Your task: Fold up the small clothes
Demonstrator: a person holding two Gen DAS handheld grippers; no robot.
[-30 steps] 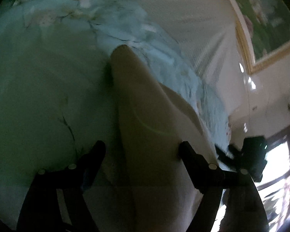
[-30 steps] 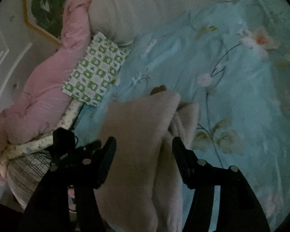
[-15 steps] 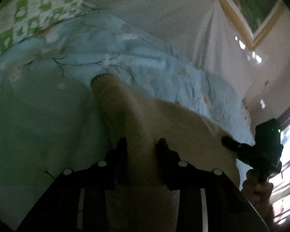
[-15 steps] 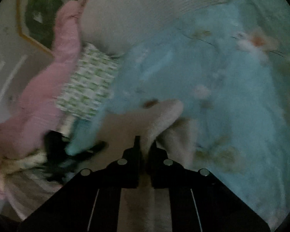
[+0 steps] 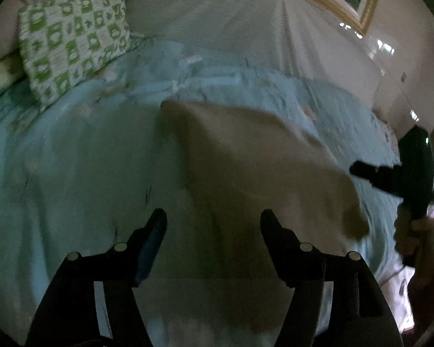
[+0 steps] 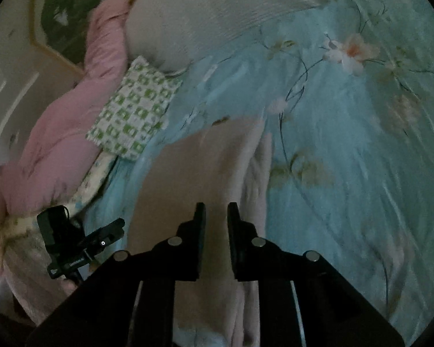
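Now the beige cloth (image 5: 246,173) lies on the blue flowered bedsheet (image 5: 72,159), long and partly folded, with one side doubled over so I see layers along its right edge in the right wrist view; the far end points at the grey headboard cover (image 5: 217,14), and the near end runs down under both tools; my left gripper (image 5: 214,222) is spread wide, with the cloth's near edge passing between its fingers, and I think it is not holding anything; my right gripper (image 6: 216,214) has its fingers close together with a thin gap, and cloth shows through that gap, but I cannot tell if it is pinching the cloth or just hanging over it, since the picture is dark and smeary; so the first thing that could go wrong is that I lift and only one layer comes up, because the fold is loose and the layers can slide apart; then the neat side would flop open; the second thing is that I could grab the bedsheet too, because it is soft and wrinkled right under the cloth; the third thing is that the left side stays free, so a pull from the right alone could drag the cloth crooked; the green checked pillow (image 6: 133,115) and the pink blanket (image 6: 66,121) sit well apart from the cloth, so I do not think they will get in the way; the room is dim, so I could also miss the edge.
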